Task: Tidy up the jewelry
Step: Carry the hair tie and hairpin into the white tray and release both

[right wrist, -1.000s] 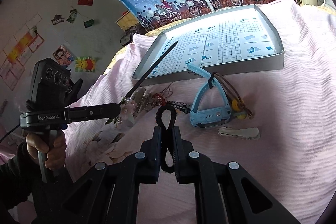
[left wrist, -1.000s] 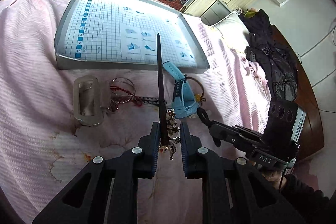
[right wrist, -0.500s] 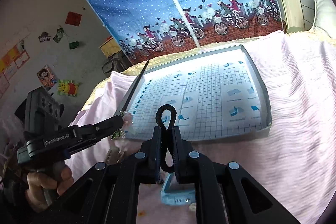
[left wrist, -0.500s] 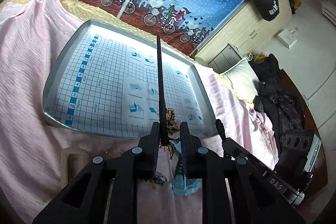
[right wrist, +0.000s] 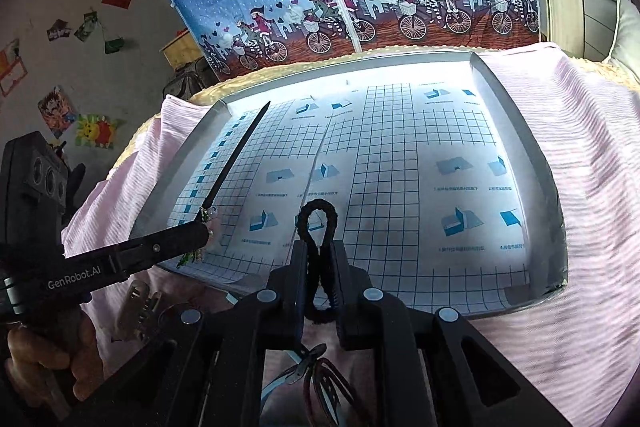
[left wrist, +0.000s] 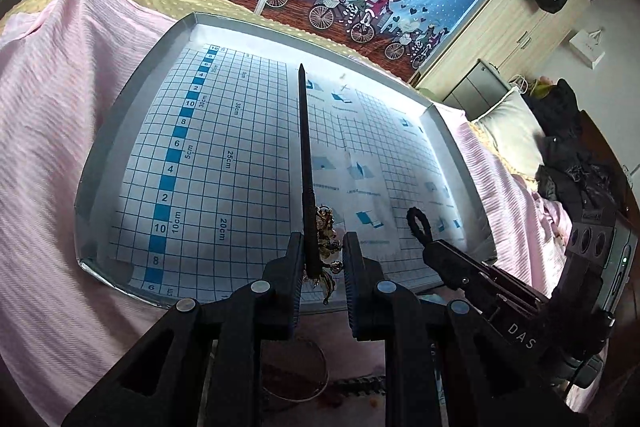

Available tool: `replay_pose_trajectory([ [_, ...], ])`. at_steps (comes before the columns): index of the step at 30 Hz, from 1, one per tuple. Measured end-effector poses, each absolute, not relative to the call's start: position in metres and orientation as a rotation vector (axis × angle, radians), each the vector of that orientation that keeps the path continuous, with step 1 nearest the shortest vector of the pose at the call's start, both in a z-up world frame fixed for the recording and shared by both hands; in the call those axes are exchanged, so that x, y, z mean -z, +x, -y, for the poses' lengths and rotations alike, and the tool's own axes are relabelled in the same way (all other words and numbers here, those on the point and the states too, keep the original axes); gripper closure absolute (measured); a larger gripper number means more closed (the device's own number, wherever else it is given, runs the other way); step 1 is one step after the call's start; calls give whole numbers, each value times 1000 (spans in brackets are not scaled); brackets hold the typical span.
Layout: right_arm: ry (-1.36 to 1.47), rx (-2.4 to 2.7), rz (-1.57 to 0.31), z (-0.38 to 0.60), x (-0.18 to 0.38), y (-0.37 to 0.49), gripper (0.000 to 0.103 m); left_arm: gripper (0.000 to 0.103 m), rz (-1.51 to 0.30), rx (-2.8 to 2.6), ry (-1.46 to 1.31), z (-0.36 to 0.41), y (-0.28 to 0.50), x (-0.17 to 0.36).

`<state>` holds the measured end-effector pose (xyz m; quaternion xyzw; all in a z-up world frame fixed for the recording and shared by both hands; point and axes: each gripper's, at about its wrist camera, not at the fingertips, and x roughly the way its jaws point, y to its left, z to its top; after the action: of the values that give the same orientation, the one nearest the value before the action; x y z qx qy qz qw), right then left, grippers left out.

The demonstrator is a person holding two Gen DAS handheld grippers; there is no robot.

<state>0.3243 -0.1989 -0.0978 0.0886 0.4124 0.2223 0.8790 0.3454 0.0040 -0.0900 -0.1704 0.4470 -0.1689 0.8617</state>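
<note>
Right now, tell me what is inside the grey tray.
The grey tray holds only its blue-grid paper liner; no jewelry lies in it. The hair stick and black hair tie hover above, gripped. Gripper fingers hide the near edge.

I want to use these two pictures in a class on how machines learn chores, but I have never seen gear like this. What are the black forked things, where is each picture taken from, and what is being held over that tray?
There is no robot. A person holds a hand-operated two-finger gripper in each hand, and a fisheye camera on each looks forward along its fingers. One picture comes from the left gripper, the other from the right gripper; each also shows the other tool from the side.

The left gripper clamps a long dark hair stick with a beaded ornament at its base. The right gripper clamps a black hair tie. Both hang over a shallow grey tray, lined with grid-printed paper, that rests on a pink bedcover. A few other accessories lie nearer the person.
</note>
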Motion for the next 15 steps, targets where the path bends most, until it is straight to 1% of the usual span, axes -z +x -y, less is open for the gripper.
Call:
replay_pose_trajectory([
  [3, 189, -458, -848, 202, 97, 322, 88, 87, -938, 357, -364, -4, 344, 91],
  [5, 209, -452, -831, 208, 94, 321, 82, 86, -943, 348, -362, -4, 344, 90],
  [6, 220, -451, -826, 211, 94, 321, 80, 79, -941, 334, -354, -4, 345, 89],
  [7, 227, -442, -823, 214, 93, 320, 76, 72, -936, 316, -342, -5, 344, 87],
  [8, 230, -433, -822, 216, 91, 320, 72, 60, -927, 302, -339, -6, 343, 86],
  [9, 233, -425, -819, 218, 90, 319, 71, 51, -915, 297, -343, -7, 340, 84],
  [10, 238, -419, -813, 221, 88, 318, 66, 47, -909, 295, -347, -9, 338, 82],
  [11, 244, -410, -805, 224, 85, 316, 58, 36, -905, 286, -348, -9, 336, 80],
  [12, 247, -402, -795, 226, 82, 314, 54, 26, -899, 275, -345, -10, 335, 76],
  [14, 255, -398, -764, 230, 73, 308, 40, 24, -862, 265, -340, -12, 327, 68],
  [15, 252, -393, -750, 231, 68, 305, 37, 21, -844, 263, -334, -12, 322, 63],
])
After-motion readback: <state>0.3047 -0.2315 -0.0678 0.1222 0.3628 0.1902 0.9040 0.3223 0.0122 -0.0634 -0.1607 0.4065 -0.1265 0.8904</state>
